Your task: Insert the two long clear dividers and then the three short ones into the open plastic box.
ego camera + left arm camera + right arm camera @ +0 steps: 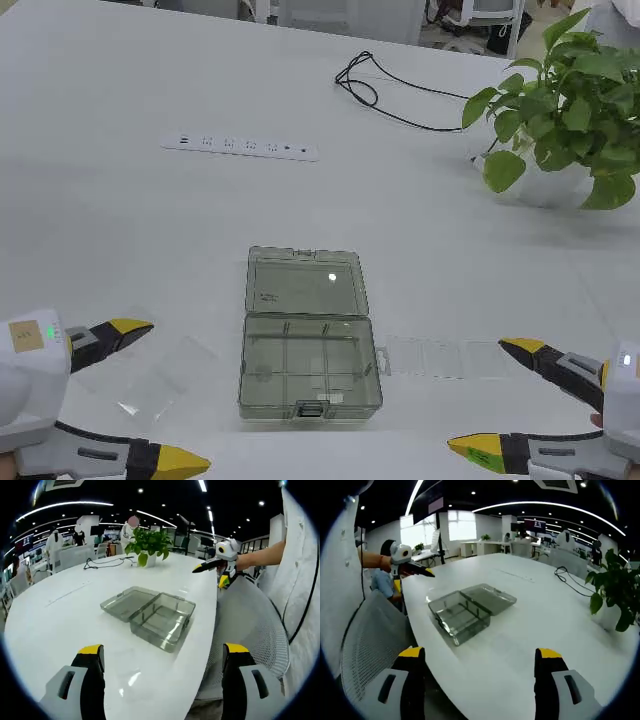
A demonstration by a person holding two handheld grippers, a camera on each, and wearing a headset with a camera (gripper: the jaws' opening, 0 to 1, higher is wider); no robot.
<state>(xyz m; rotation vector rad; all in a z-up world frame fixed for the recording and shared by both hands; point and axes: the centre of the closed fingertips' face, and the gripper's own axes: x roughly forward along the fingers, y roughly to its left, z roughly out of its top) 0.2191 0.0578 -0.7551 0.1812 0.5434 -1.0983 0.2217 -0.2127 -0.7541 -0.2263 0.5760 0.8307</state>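
Dividers in a loose clear pile show at the left between the jaws of my left gripper, which is spread wide and empty. Centred near the front edge of the white table sits the grey box, lid laid back open. Just right of it lies a long clear strip, then my right gripper, also wide open, holding nothing
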